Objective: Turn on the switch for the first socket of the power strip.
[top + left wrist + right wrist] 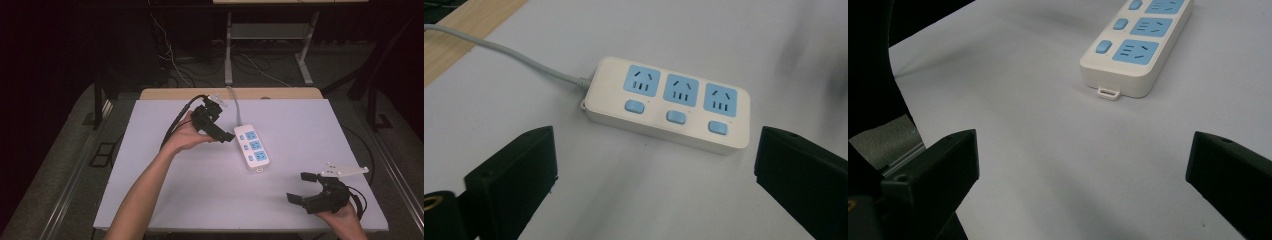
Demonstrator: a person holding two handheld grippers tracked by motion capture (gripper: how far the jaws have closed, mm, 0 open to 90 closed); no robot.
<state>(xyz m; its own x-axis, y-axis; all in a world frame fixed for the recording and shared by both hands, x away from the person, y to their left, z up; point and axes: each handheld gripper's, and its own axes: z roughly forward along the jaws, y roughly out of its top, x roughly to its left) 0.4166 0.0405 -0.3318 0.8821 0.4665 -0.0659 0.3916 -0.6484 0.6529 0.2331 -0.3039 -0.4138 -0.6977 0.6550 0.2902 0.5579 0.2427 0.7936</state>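
Nothing gripped yet, both grippers spread wide.
I've got the white plastic power strip w/ 3 blue sockets [253, 147] mid-tabletop; left gripper [216, 131] just beside its far end, right gripper [302, 187] near front-right corner, empty.

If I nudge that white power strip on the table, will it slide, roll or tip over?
The power strip looks flat and low with a broad base, so it would likely slide on the smooth white table, not roll or tip. Its hard shell should stay stiff. The grey cord trailing toward the far edge is flexible and may drag or swing that end.
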